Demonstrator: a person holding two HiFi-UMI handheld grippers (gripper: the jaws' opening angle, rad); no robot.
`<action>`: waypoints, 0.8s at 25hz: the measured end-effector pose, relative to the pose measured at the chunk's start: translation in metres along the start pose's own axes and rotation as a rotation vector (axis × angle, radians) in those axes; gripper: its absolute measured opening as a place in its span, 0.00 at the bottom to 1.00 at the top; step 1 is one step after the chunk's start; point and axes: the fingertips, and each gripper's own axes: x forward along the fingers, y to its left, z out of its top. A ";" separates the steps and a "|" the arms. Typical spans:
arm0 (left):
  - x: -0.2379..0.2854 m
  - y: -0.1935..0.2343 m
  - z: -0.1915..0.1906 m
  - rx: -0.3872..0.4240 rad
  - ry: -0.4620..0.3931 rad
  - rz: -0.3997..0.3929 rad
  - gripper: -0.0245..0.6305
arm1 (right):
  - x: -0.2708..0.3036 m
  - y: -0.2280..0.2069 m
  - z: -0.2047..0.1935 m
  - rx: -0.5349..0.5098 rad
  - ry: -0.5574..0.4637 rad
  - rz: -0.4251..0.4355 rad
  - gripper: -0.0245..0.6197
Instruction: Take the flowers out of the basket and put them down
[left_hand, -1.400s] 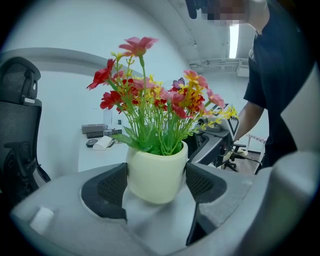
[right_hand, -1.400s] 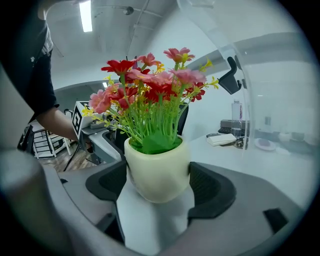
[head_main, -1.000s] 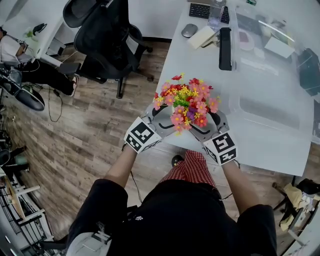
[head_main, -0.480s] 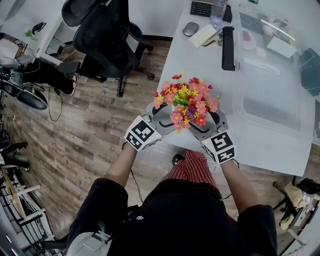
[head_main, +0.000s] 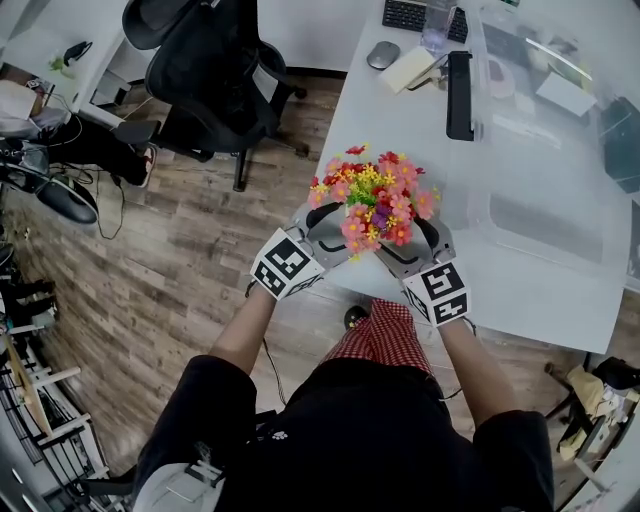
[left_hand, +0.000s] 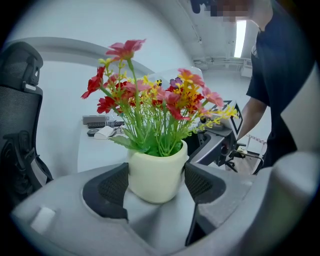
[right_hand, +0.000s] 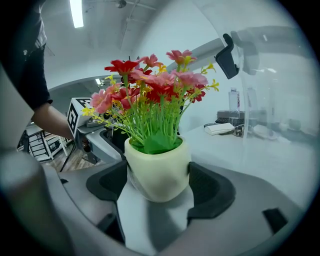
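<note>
Flowers (head_main: 375, 195) in their cream pot (left_hand: 156, 170) are at the near edge of the white table (head_main: 540, 270); we clamp the pot with our left gripper (left_hand: 156, 184) and right gripper (right_hand: 159, 181) (one from each side).

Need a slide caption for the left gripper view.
Left tongs clamp a cream pot of red, pink and yellow flowers.

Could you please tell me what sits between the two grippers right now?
The cream pot of flowers, clamped by the left gripper and right gripper from opposite sides; both gripper views show it.
</note>
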 end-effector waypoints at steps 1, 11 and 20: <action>0.001 0.000 0.000 -0.001 -0.001 0.001 0.59 | 0.000 -0.001 0.000 0.002 0.000 0.000 0.66; 0.009 0.002 -0.008 -0.006 0.007 -0.003 0.58 | 0.005 -0.006 -0.010 0.024 0.012 -0.004 0.65; 0.008 0.003 -0.010 0.028 0.012 0.010 0.58 | 0.007 -0.005 -0.012 0.008 0.009 -0.011 0.65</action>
